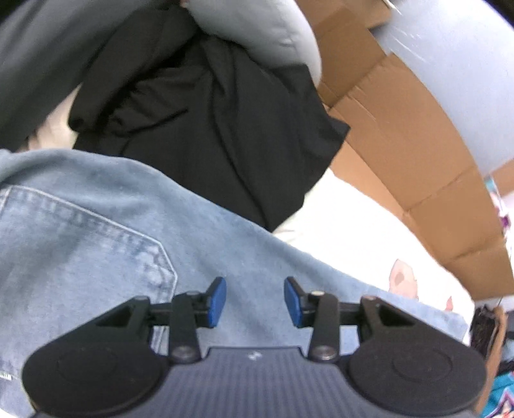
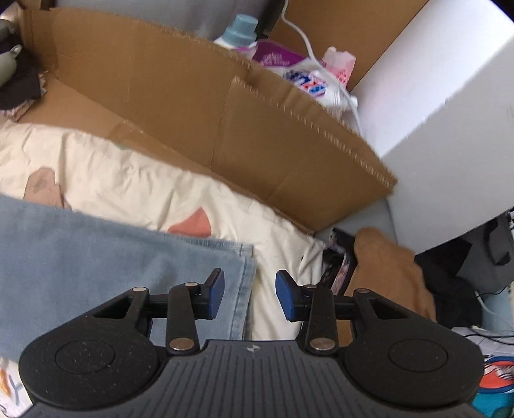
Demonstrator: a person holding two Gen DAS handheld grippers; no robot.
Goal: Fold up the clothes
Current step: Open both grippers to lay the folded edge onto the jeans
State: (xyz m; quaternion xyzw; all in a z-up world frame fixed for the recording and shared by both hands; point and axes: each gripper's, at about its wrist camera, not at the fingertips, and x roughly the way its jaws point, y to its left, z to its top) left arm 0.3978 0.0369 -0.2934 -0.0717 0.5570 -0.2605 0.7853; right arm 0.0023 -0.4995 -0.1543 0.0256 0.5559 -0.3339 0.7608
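Jeans (image 1: 96,231): heavy, limp denim, grippy; take by hem (image 2: 244,273) or waistband; left gripper (image 1: 255,300) and right gripper (image 2: 250,294) part-open, empty.

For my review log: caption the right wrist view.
Open right gripper above the jeans' hem on a cream bedsheet.

Cardboard panel (image 2: 257,128) beside cream bedsheet (image 2: 128,180); detergent bottle (image 2: 239,30) behind cardboard; white cable (image 2: 308,45).

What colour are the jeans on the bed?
Light, faded blue jeans. The left wrist view shows them best, with the stitched back pocket.
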